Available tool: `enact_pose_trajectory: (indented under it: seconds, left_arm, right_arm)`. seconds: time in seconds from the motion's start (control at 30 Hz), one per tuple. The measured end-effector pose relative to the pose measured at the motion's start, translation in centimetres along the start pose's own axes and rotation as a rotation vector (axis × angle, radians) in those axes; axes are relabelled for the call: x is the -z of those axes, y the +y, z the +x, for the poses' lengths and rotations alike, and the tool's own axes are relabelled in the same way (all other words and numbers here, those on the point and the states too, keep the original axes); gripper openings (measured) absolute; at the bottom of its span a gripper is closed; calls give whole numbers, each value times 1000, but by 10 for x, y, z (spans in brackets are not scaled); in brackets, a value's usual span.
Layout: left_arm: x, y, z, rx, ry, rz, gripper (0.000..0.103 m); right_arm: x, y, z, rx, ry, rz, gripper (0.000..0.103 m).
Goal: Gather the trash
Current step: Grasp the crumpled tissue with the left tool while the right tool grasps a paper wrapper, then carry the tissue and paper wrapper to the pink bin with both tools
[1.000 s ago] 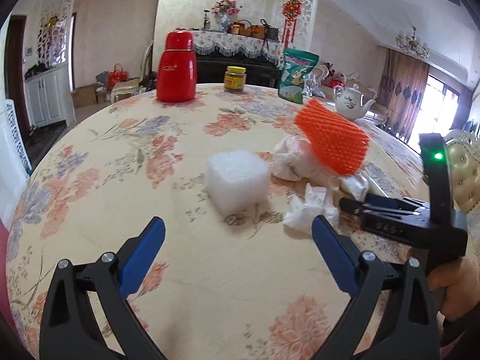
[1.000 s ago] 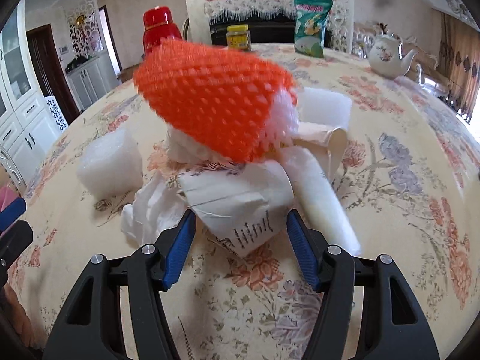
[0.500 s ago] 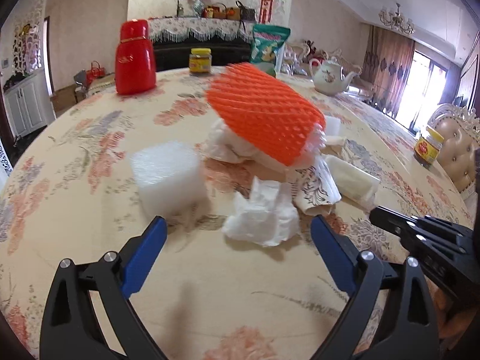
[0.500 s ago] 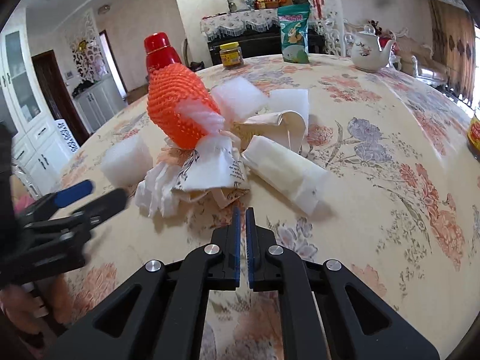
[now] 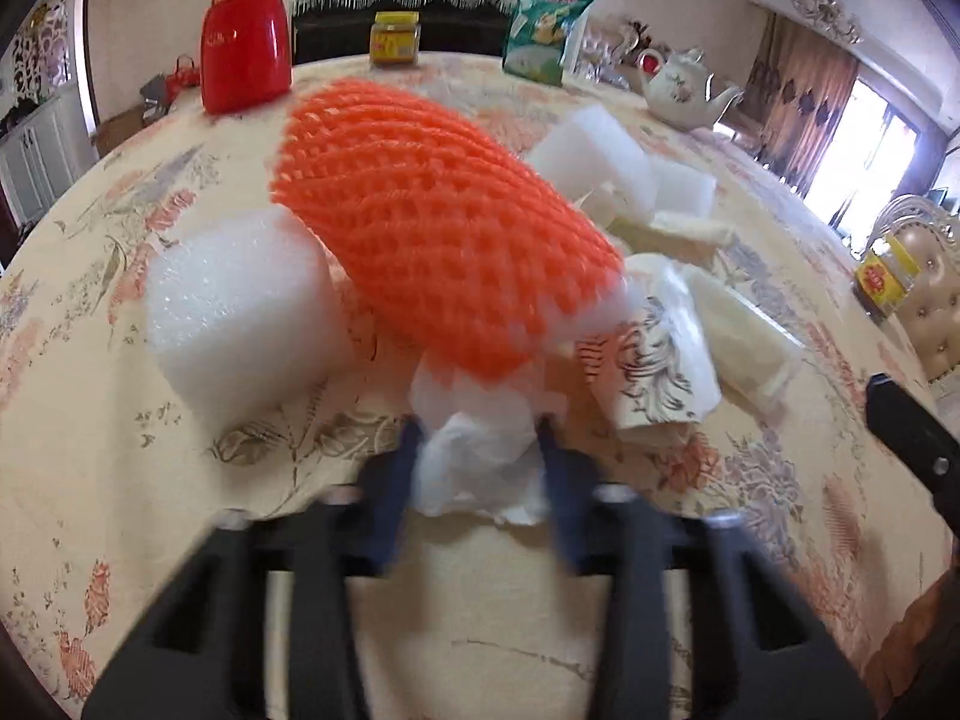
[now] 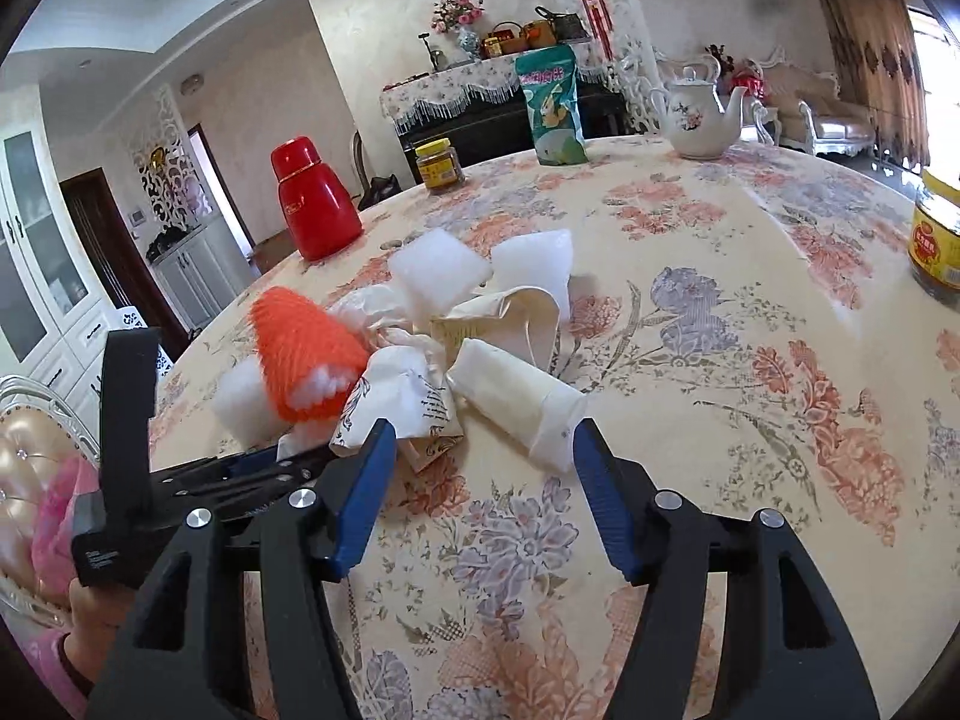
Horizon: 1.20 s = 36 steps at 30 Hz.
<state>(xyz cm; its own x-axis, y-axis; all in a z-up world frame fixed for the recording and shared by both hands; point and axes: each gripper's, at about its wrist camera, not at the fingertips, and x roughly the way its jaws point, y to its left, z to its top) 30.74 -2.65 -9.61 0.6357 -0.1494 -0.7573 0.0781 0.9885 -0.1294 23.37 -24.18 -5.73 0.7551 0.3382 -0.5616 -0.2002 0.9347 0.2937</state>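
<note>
A heap of trash lies on the floral table: an orange foam net (image 5: 438,228) (image 6: 306,354), a white foam block (image 5: 240,312), a crumpled white tissue (image 5: 480,456), printed paper (image 5: 666,360) (image 6: 402,402), a cream wrapper roll (image 6: 516,402) and two more foam pieces (image 6: 438,270). My left gripper (image 5: 477,450) has its blurred blue fingers closed against both sides of the tissue. It also shows in the right wrist view (image 6: 282,468), low at the heap's left. My right gripper (image 6: 483,438) is open and empty, just in front of the paper and wrapper roll.
At the table's far side stand a red thermos (image 5: 243,30) (image 6: 315,204), a yellow-lidded jar (image 6: 441,165), a green snack bag (image 6: 552,108) and a white teapot (image 6: 699,111). Another jar (image 6: 939,234) stands at the right edge. Chairs ring the table.
My left gripper moved forward into the heap and closed from wide open onto the tissue. My right gripper, shut half a second ago, has opened and pulled back a little.
</note>
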Motion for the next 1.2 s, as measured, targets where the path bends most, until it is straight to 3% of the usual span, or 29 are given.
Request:
enact_pose_trajectory:
  seconds: [0.07,0.23,0.4,0.47,0.53,0.73,0.83,0.93,1.2]
  left_arm:
    - [8,1,-12,1,-21,23,16]
    - [35,26,-50,24,-84,-19,15]
    - [49,57,-102,-55,-307,-65,16]
    - [49,61,-113,-73,-374,-67,16]
    - [48,60,-120,-65,-412,-68,16]
    - [48,54,-123,-30,-422,-47,17]
    - [48,50,-123,-22,-424,-33,17]
    - [49,48,-120,-14,-419,-32,18]
    - [50,45,-119,-6,-413,-14,19]
  right_arm:
    - [3,4,4,-4,13,-16,60]
    - [11,21,13,-40,45,-57,60]
    - [12,51,33,-48,84,-124,65]
    - [7,63,43,-31,90,-144,74]
    - [3,72,52,-1,98,-165,74]
    - [-3,75,94,108,189,-183,73]
    - [-5,71,103,113,218,-156,64]
    - [-4,72,94,110,181,-164,54]
    - [16,70,44,92,114,-131,53]
